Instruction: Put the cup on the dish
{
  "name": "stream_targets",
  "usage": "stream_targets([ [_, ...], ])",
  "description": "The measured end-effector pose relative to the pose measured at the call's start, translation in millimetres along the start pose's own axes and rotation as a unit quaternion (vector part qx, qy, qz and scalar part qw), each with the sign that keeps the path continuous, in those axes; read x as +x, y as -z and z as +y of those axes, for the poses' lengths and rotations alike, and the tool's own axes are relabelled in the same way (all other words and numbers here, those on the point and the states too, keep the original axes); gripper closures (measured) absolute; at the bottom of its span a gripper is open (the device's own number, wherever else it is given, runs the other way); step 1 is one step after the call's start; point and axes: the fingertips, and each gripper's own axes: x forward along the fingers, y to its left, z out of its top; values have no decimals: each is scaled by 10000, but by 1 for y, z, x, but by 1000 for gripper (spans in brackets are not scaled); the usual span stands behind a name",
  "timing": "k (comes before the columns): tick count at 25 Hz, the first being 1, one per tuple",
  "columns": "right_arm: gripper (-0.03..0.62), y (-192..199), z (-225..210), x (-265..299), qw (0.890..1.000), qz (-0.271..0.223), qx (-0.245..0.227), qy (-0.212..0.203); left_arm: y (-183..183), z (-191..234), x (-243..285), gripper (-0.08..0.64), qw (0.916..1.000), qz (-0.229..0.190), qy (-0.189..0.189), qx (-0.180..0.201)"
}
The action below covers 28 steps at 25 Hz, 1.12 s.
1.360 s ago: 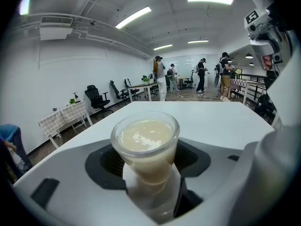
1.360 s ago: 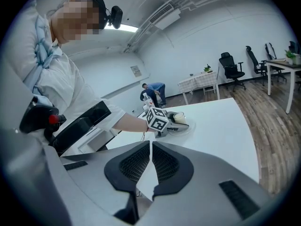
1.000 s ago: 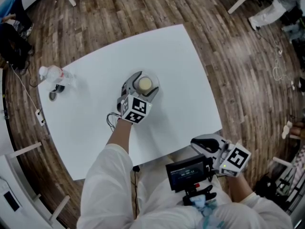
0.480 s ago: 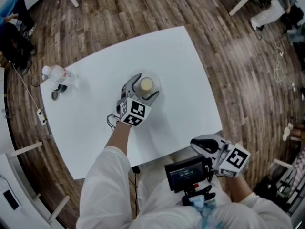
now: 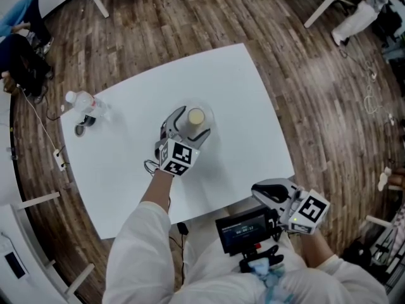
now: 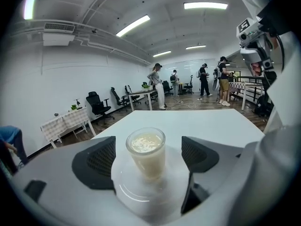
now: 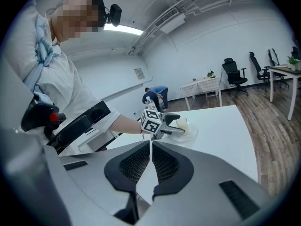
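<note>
A clear cup (image 5: 196, 116) of pale milky drink stands upright on a clear round dish (image 5: 207, 113) in the middle of the white table (image 5: 240, 87). My left gripper (image 5: 194, 121) straddles the cup, jaws spread wide. In the left gripper view the cup (image 6: 146, 150) sits on the dish (image 6: 136, 194) with a gap to each pad (image 6: 97, 158), so nothing presses on it. My right gripper (image 5: 268, 190) hovers at the table's near edge, away from the cup. Its jaws (image 7: 149, 161) meet with nothing between them; beyond them the cup (image 7: 181, 125) shows.
A plastic bottle (image 5: 82, 101) lies at the table's far left beside a small dark object (image 5: 80, 130). A black device with a screen (image 5: 243, 228) hangs at the person's chest. Several people (image 6: 157, 86), chairs and tables stand far back in the room.
The left jaws have spread a little wider round the cup, which stays upright on the dish. The right gripper has barely moved.
</note>
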Motion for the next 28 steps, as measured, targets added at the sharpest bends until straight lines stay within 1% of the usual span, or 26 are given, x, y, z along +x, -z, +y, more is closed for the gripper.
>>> stream_targets([
  [4,555,-8,1,0,9999,-109,-74,6,-3,-2,-8,132,10000,37,-2,-6],
  [12,555,-21,1,0,9994,-304,-161,-20,-1,-10,-31,144,9995,240,80,-179],
  [16,555,-25,1,0,9988,-404,-262,-45,-6,-12,-42,179,9992,227,82,-315],
  [23,555,-37,-7,-2,9982,-491,-320,-78,-29,-14,-60,232,9984,150,-17,-537],
  [28,555,-43,-15,-7,9978,-543,-363,-111,-39,-15,-70,304,9977,98,-153,-653],
])
